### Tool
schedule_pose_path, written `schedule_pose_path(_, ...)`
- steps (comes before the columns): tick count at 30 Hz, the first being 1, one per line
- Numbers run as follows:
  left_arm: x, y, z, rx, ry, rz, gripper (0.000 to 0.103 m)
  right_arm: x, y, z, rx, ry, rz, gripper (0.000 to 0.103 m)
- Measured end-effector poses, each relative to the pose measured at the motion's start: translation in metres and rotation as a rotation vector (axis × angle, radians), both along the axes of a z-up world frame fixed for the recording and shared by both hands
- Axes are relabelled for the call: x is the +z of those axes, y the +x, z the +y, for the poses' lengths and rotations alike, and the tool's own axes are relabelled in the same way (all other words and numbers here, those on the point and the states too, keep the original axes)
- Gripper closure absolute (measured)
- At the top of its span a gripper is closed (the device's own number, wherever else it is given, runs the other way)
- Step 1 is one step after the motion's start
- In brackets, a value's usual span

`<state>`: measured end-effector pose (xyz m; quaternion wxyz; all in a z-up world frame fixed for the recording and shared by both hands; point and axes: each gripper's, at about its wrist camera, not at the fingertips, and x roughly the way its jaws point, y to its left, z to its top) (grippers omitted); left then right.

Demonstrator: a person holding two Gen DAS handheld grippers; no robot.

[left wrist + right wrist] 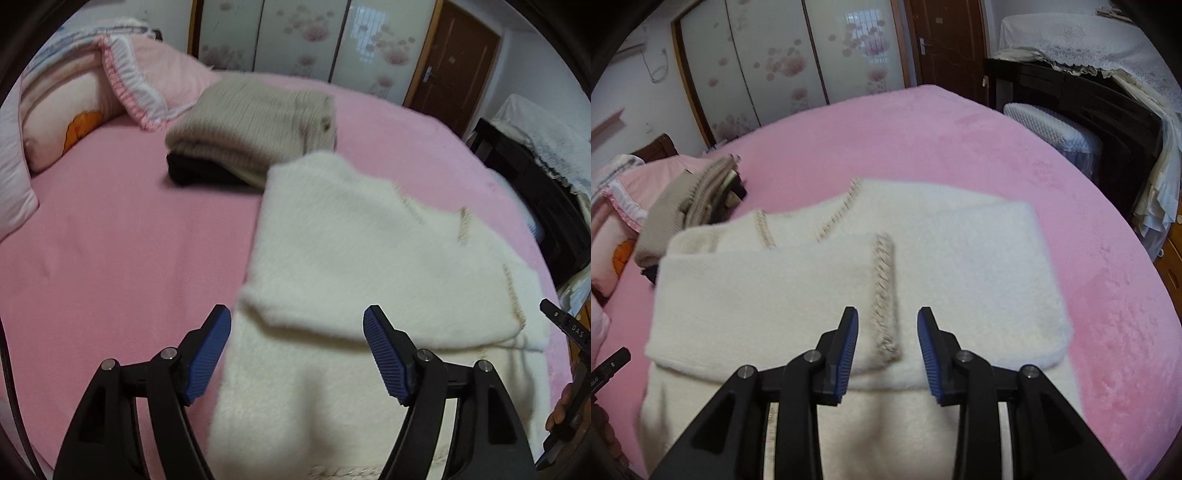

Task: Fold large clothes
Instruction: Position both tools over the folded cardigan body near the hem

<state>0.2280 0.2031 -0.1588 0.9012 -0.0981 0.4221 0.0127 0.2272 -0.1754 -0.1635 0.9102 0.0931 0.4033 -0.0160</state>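
A fluffy cream sweater [354,258] with beige braided trim lies partly folded on the pink bed [110,240]. Its upper part is folded down over the lower part. It also shows in the right wrist view [849,273]. My left gripper [297,325] is open wide and empty, hovering above the sweater's near left part. My right gripper [887,325] is open and empty, above the near fold, with the braided trim [884,291] between its fingers. The right gripper's tip [561,321] shows at the right edge of the left wrist view.
A stack of folded clothes, beige knit [255,122] over a black garment [199,173], sits behind the sweater. Pillows [74,110] lie at the bed's far left. A dark cabinet with lace covers [1089,85] stands beside the bed, wardrobe doors [783,62] behind.
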Motion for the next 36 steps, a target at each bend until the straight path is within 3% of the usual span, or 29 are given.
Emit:
schedule_pose_path(5, 0.030, 0.022, -0.024, -0.054, 0.011, -0.093, 0.030, 0.029, 0.006, 0.026, 0.061, 0.017, -0.092, 0.070)
schedule_pose_path(10, 0.037, 0.064, -0.057, -0.101, 0.015, -0.143, 0.030, 0.042, 0.030, 0.067, 0.143, -0.002, -0.139, 0.070)
schedule_pose_path(13, 0.026, 0.089, -0.075, -0.116, 0.015, -0.125, 0.030, 0.037, 0.049, 0.092, 0.189, -0.036, -0.152, 0.069)
schedule_pose_path(18, -0.010, 0.121, -0.093, -0.111, 0.024, -0.062, 0.030, 0.007, 0.079, 0.109, 0.228, -0.022, -0.082, 0.069)
schedule_pose_path(25, -0.062, 0.157, -0.092, -0.080, 0.039, 0.054, 0.030, -0.042, 0.107, 0.090, 0.190, -0.024, 0.041, 0.069)
schedule_pose_path(27, -0.071, 0.162, -0.089, -0.076, 0.047, 0.060, 0.030, -0.055, 0.113, 0.079, 0.167, -0.028, 0.077, 0.071)
schedule_pose_path(31, -0.080, 0.169, -0.090, -0.095, 0.115, 0.051, 0.029, -0.062, 0.117, 0.054, 0.122, -0.077, 0.066, 0.073)
schedule_pose_path(33, -0.084, 0.172, -0.088, -0.103, 0.129, 0.051, 0.029, -0.061, 0.117, 0.042, 0.091, -0.096, 0.059, 0.076)
schedule_pose_path(36, -0.086, 0.175, -0.084, -0.109, 0.128, 0.050, 0.029, -0.062, 0.116, 0.026, 0.083, -0.067, 0.063, 0.090)
